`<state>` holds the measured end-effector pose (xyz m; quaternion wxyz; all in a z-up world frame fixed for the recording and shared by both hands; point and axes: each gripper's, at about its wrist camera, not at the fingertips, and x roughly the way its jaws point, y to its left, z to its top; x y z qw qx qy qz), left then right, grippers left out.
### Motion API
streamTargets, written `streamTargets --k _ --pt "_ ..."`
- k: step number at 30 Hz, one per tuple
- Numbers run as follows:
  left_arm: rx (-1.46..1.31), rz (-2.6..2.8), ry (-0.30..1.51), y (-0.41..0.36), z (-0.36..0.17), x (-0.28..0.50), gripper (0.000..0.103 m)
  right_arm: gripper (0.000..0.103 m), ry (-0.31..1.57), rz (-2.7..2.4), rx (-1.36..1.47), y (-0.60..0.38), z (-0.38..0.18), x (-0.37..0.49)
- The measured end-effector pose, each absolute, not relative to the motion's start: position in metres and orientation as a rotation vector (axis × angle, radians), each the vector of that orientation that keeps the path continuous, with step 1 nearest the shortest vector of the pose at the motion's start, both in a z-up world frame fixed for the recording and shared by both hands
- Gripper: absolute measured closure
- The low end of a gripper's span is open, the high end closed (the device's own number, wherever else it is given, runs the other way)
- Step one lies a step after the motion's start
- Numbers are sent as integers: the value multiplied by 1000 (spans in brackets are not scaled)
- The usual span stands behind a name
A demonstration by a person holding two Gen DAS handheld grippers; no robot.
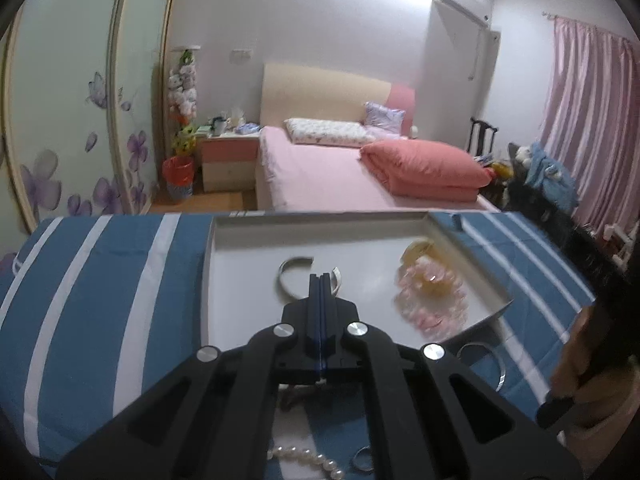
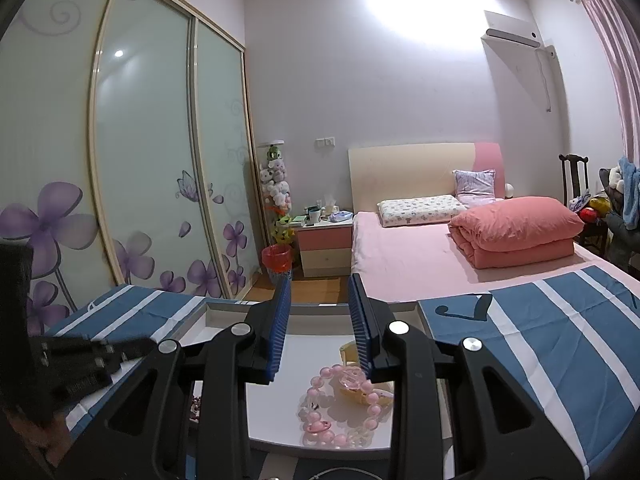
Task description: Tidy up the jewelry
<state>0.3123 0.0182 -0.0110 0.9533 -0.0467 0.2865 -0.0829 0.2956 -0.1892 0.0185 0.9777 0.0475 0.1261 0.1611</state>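
Note:
A shallow white tray (image 1: 224,280) lies on a blue-and-white striped cloth. In it are a silver open bangle (image 1: 286,276), a pink bead bracelet (image 1: 432,312) and a yellow piece (image 1: 420,252). My left gripper (image 1: 321,280) is shut, empty, its tips over the bangle. On the cloth near me lie a pearl string (image 1: 308,458), a silver ring (image 1: 362,462) and a large silver bangle (image 1: 486,360). In the right wrist view my right gripper (image 2: 319,308) is open and empty above the tray (image 2: 280,432), just over the pink bracelet (image 2: 344,404).
The striped cloth (image 1: 100,300) covers the work surface. Beyond its far edge stand a pink bed (image 1: 320,176), a nightstand (image 1: 228,160) and a red bin (image 1: 178,178). A wardrobe with flower doors (image 2: 140,160) is at left. The left gripper body (image 2: 72,364) shows at left in the right wrist view.

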Motion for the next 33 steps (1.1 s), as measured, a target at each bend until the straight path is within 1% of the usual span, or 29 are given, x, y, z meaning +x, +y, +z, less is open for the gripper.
streamTargets --k 3,4,8,11,12,14,17,24,27,29,30,31,32,33 --pt "-93 -195 612 14 -20 306 100 72 259 323 99 -190 19 296" --pt "-89 -203 638 12 -27 304 97 72 261 323 101 -190 19 296" --pt "-92 -221 708 3 -51 297 78 72 262 327 101 -190 19 296" --pt "-68 -223 725 -5 -61 294 70 72 262 329 99 -190 18 293" --pt "-61 -221 727 -6 -62 294 69 72 262 329 99 -190 18 293" --pt "-53 -218 727 -9 -64 294 63 72 262 326 104 -192 17 292" --pt "-13 -197 715 -14 -66 292 60 72 268 324 116 -194 16 293" --pt "65 -135 725 -23 -67 291 60 72 274 329 126 -194 17 294" --pt "90 -118 745 -25 -69 290 62 72 270 331 133 -196 18 293" --pt "93 -96 761 -24 -72 291 70 72 269 332 136 -196 17 292" --pt "94 -81 761 -24 -72 291 72 72 268 334 137 -197 17 292" --pt "95 -65 762 -22 -72 292 79 72 268 334 139 -197 17 292" --pt "92 -57 770 -21 -73 294 93 72 269 335 140 -197 17 292" --pt "80 -57 793 -19 -75 297 98 72 270 335 140 -198 17 292"
